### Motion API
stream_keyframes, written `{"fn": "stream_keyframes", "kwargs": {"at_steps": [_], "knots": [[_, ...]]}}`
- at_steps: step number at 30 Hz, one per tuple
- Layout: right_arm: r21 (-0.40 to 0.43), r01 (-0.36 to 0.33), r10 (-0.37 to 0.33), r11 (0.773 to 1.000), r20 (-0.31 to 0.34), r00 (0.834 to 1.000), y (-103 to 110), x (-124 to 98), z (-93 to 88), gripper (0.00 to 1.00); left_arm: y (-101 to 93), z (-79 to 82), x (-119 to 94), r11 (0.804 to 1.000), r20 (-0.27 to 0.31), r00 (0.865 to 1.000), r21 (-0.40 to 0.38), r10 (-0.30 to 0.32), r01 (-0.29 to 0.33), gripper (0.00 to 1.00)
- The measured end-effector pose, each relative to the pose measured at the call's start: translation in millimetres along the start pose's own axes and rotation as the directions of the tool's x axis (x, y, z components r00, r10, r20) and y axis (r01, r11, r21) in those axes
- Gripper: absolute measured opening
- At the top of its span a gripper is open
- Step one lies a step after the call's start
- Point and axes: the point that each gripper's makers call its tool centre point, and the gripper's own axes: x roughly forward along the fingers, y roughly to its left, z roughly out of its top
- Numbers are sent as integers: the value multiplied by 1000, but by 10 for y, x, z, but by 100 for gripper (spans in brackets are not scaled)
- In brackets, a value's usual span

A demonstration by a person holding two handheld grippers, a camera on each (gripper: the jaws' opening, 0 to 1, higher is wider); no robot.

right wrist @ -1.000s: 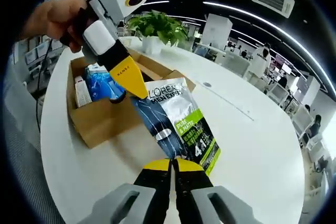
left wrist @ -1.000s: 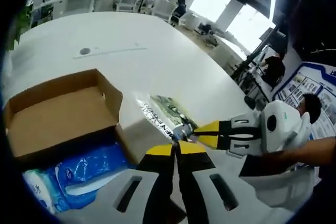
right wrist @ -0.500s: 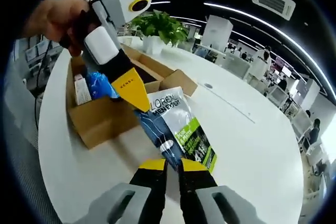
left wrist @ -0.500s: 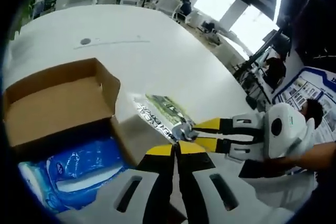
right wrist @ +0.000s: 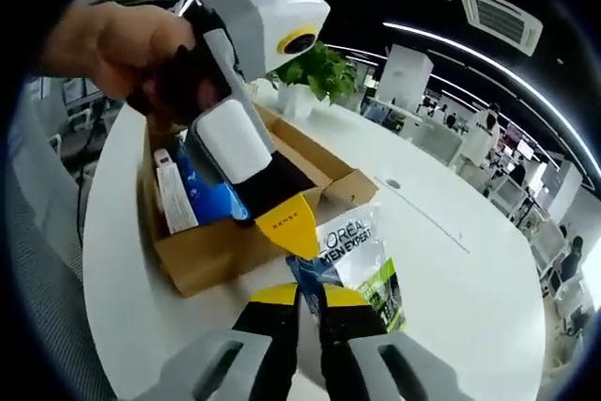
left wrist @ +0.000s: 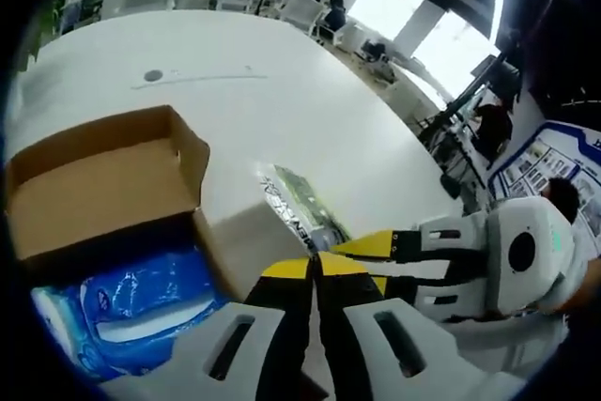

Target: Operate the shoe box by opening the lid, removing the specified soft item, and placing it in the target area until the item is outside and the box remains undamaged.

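Observation:
The brown cardboard shoe box [left wrist: 103,185] [right wrist: 216,251] stands open on the white table. A blue soft pack [left wrist: 141,302] [right wrist: 211,199] lies inside it. A silver, blue and green L'Oreal pouch [left wrist: 300,208] [right wrist: 362,251] is outside the box, beside its wall. My left gripper [left wrist: 315,260] [right wrist: 286,227] is shut, its yellow tips pinching the pouch's near corner; a hand holds it above the box. My right gripper [right wrist: 307,293] [left wrist: 376,260] sits at the pouch's lower edge with its jaws a little apart, the pouch's edge showing in the gap.
The round white table [left wrist: 244,91] [right wrist: 470,307] stretches wide beyond the box. A potted plant [right wrist: 319,68] stands at its far side. A white item [right wrist: 174,199] stands in the box beside the blue pack. Office desks and seated people are in the background.
My right gripper's jaws have parted from shut on the pouch's lower end, and it has moved closer to the box. The left gripper stays shut at the pouch's corner.

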Motion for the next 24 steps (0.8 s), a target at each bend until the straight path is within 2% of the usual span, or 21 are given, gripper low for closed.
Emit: {"fn": "stream_keyframes", "kwargs": {"at_steps": [8,16,24], "knots": [[-9,-8,8,1000,6,1000,26,-9,16,0,0,17,-8,1000,-3,1000,18,3,-3,0],[-15,-20,21,1000,10,1000,39,-11,9,0,-9,25,-4,995,-7,1000,103,6,-5,2],[-25,-20,21,999,18,1000,34,-13,17,0,32,33,6,991,2,1000,130,19,-19,7]]}}
